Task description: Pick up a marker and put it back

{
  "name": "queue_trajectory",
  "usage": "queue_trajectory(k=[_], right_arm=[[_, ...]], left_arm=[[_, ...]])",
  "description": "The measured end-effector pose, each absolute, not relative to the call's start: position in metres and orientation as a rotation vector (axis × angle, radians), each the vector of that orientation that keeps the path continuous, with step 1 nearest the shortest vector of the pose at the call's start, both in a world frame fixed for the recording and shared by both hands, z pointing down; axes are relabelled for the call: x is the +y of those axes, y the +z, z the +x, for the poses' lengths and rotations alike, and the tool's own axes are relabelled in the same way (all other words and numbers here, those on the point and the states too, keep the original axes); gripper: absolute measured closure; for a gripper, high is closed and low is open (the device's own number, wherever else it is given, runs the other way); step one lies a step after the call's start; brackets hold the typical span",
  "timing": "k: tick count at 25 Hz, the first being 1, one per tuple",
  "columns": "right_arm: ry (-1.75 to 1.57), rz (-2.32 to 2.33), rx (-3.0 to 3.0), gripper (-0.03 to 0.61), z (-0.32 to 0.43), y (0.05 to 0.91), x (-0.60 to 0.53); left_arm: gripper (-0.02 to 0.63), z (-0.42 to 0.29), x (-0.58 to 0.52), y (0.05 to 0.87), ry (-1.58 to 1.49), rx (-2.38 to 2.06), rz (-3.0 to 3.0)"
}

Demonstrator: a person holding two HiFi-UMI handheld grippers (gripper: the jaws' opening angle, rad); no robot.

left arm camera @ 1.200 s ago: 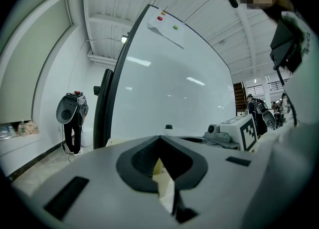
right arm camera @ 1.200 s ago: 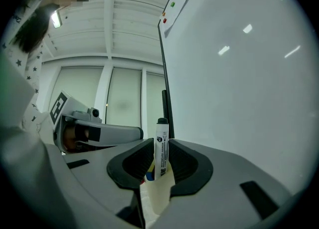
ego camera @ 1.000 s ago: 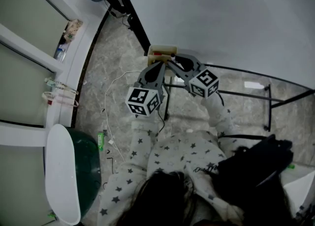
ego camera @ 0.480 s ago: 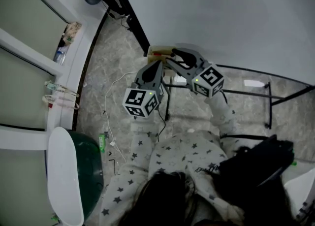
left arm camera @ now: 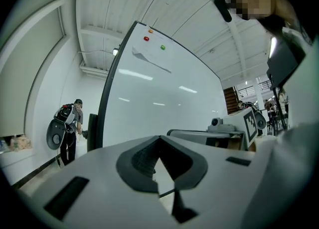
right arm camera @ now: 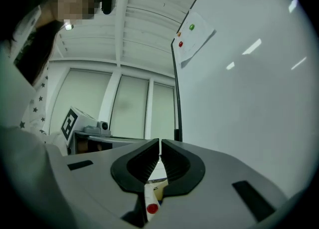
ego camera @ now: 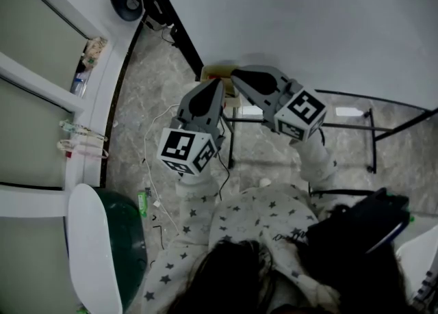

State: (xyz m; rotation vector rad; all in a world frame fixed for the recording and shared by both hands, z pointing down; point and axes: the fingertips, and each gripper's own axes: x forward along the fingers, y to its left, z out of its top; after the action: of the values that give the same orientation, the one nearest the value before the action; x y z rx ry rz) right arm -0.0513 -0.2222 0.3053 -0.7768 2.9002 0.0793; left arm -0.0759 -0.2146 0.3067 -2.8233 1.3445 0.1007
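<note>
Both grippers have lifted toward the head camera since a second ago, their marker cubes spreading apart in front of the whiteboard (right arm camera: 249, 73). A marker (right arm camera: 151, 199), a smooth white barrel with a round red end, sits between the ribbed black pads of the right gripper (right arm camera: 160, 145), whose jaws are closing on it, a thin slit left at their tips just short of the whiteboard. Beside it, the left gripper (left arm camera: 159, 139) has its grey, wedge-shaped jaws meeting at the tips with nothing between them. At the whiteboard's lower edge sits a small pale box (ego camera: 220, 72), partly covered by both jaw tips; its contents cannot be made out. High on the whiteboard, a red and a green magnet pin a paper sheet (right arm camera: 197, 41).
</note>
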Motion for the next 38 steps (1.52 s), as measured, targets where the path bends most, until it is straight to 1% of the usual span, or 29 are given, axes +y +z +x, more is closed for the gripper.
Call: queue_trajectory(k=[2, 13, 38], right_arm=[[0.073, -0.768, 2.905, 0.571, -0.051, 0.299, -0.218], [0.096, -0.736, 2.935, 0.572, -0.055, 0.281, -0.189], [0.038, -0.708, 2.959, 0.571, -0.056, 0.302, -0.191]], left_arm=[[0.614, -0.074, -0.211, 0.301, 0.105, 1.331, -2.831], [0.614, -0.071, -0.182, 0.284, 0.116, 1.257, -2.861], [0.614, -0.068, -0.183, 0.296, 0.066, 1.268, -2.857]])
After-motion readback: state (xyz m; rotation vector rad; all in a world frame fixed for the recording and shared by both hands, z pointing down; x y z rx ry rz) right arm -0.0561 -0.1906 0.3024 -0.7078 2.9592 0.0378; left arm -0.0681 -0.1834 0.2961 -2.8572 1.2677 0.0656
